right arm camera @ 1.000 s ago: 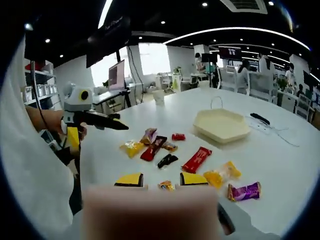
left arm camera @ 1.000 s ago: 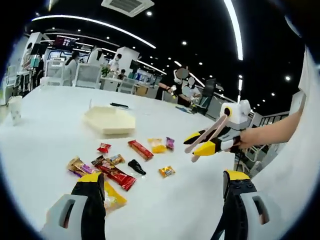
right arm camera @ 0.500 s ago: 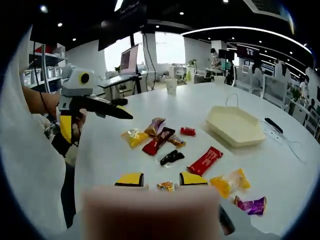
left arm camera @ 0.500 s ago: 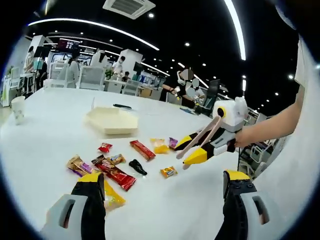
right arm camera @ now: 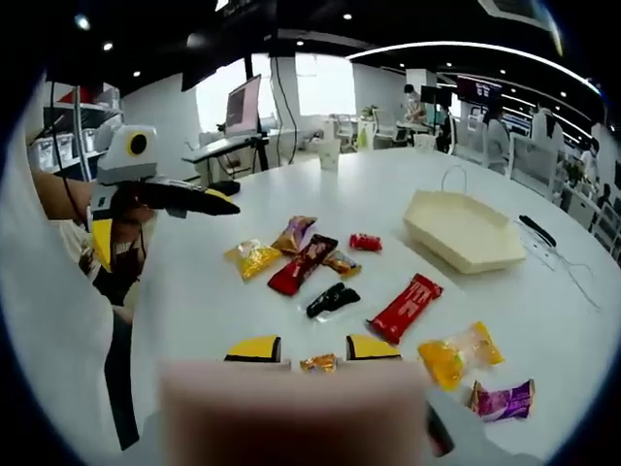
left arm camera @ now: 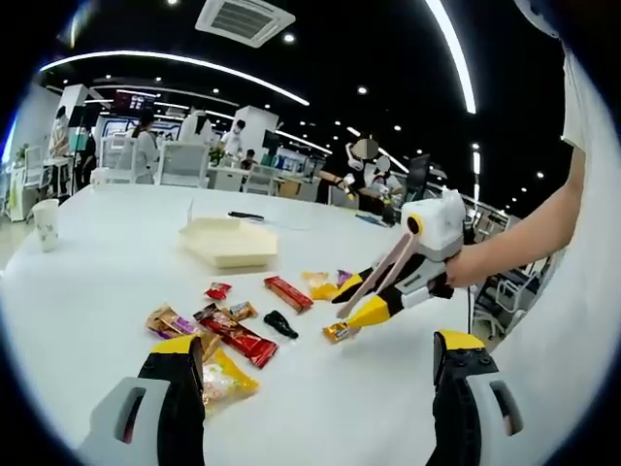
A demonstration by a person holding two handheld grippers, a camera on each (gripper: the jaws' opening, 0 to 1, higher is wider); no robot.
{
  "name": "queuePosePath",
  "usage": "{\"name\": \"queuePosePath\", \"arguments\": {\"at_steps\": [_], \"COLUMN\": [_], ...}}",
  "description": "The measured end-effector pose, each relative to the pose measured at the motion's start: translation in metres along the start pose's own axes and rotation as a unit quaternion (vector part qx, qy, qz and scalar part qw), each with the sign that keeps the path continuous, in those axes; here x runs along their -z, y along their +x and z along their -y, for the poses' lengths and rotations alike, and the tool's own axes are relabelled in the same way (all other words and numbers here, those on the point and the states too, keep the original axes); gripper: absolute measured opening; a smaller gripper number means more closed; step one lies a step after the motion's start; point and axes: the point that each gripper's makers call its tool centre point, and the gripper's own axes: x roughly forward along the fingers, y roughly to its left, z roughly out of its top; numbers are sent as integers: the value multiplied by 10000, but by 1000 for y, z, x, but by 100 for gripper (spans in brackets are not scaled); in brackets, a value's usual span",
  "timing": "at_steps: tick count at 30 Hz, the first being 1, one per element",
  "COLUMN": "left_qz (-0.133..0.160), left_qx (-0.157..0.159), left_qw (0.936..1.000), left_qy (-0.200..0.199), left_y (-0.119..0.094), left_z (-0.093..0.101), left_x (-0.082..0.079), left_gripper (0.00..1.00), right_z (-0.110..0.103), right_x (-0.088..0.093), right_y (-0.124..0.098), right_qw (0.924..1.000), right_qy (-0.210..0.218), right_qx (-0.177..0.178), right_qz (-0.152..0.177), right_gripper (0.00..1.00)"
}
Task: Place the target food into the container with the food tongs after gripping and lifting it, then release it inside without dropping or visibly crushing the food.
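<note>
- The right tool is reaching down to a small orange-wrapped candy on the white worktop. In the right gripper view the candy is sitting between its yellow tips, which are standing apart and not yet clamped on it.
- Wooden tongs are riding along that tool, though I cannot tell whether their tips are touching the wrapper.
- The left tool is hanging open and empty, well back from the candy — the right hand is clearly the nearer one.
- The cream container is lying farther off, beyond the scattered snacks; the red bar and black candy are sitting between the two — the carry will likely need to clear them.
</note>
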Motion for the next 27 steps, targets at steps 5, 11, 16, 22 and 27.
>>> {"name": "queuePosePath", "arguments": {"at_steps": [5,11,16,22,27], "left_qz": [-138,-90,-78,-124,-148], "left_qx": [11,32,45,20,-30], "left_qw": [9998,9997,9996,9992,9989], "left_qy": [-111,-231,-256,-388,-455], "left_y": [1,2,2,-1,-3], "left_z": [0,-2,-4,-6,-6], "left_x": [6,5,5,11,15], "left_gripper": [99,99,99,99,99], "right_z": [0,5,-2,-4,-6], "right_x": [7,15,8,7,3], "right_y": [7,5,6,13,17], "right_qw": [9998,9995,9998,9997,9996], "right_qy": [79,269,164,-122,-253], "right_qx": [48,108,110,158,154], "right_qz": [-149,-122,-44,-138,-10], "right_gripper": [26,26,27,26,27]}}
